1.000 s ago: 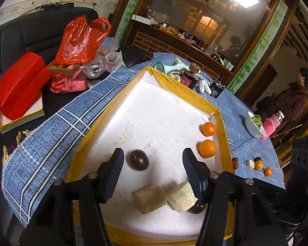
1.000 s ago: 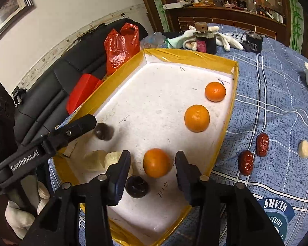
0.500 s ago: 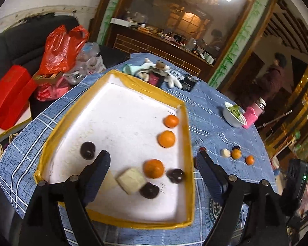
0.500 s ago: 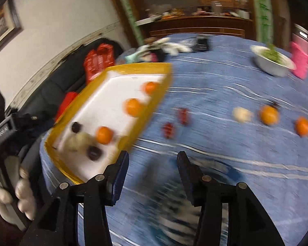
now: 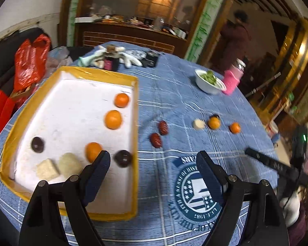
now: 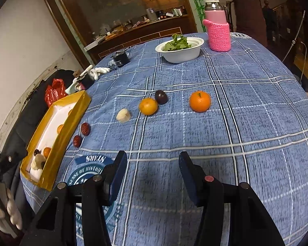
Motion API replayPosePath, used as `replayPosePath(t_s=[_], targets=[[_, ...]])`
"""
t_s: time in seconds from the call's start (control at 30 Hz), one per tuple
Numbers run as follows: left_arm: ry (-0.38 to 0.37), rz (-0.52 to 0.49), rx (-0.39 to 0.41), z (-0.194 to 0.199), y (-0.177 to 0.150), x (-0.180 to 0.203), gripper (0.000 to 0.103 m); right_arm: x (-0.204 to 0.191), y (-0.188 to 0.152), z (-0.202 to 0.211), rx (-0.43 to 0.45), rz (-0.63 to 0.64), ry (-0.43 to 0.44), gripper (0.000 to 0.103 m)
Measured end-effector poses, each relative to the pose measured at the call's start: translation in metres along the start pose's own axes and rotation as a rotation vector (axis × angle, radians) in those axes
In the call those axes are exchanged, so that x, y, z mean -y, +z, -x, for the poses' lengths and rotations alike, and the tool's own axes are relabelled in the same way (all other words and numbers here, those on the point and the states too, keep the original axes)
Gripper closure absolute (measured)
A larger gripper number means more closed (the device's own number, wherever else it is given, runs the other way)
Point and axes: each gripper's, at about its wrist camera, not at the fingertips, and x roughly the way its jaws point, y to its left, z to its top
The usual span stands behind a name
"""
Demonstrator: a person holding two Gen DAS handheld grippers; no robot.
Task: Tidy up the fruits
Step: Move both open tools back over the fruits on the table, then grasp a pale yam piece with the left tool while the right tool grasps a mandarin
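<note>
now right gripper (image 6: 153, 164) faces loose fruit; empty

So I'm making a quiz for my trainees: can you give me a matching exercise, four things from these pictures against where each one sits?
Things:
1. red dates
2. greens
3. dark plum
4. pale chunks

Places:
A. in the white bowl
B. in the tray, near corner
C. on the cloth, just outside the tray's long side
D. on the cloth, touching an orange

Pairs: 1-C, 2-A, 3-D, 4-B
</note>
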Motion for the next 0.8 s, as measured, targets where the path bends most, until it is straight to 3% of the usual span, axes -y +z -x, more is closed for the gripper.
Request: replayPosePath(t_s=[0.33,0.43,0.53,0.57,0.6,0.8], targets=[[0.000,-0.109,-0.033,-0.025,0.011,0.031,0.018,-0.002,0.061,-0.077,-0.018,-0.057,0.005,0.044],[-0.005,-0.155,-0.045,-0.037,0.017,0.043,0.023,-0.004,0.071,-0.100,-0.037,-0.061,-0.007,0.043],[-0.032,-0.193,-0.068,-0.056,0.021,0.056,0.036,-0.006,0.069,-0.114,-0.051,-0.051,0.009,0.043],[-0.039,-0.203,-0.077,-0.064,0.023,0.061,0.043,-0.008,0.067,-0.113,-0.035,-0.031,0.000,0.059],[-0.045,-0.213,-0.090,-0.074,0.025,0.067,0.049,-0.009,0.065,-0.114,-0.043,-0.018,0.003,0.067],[-0.053,-0.254,-0.122,-0.120,0.035,0.097,0.050,0.003,0.064,-0.100,-0.013,-0.050,0.063,0.067]])
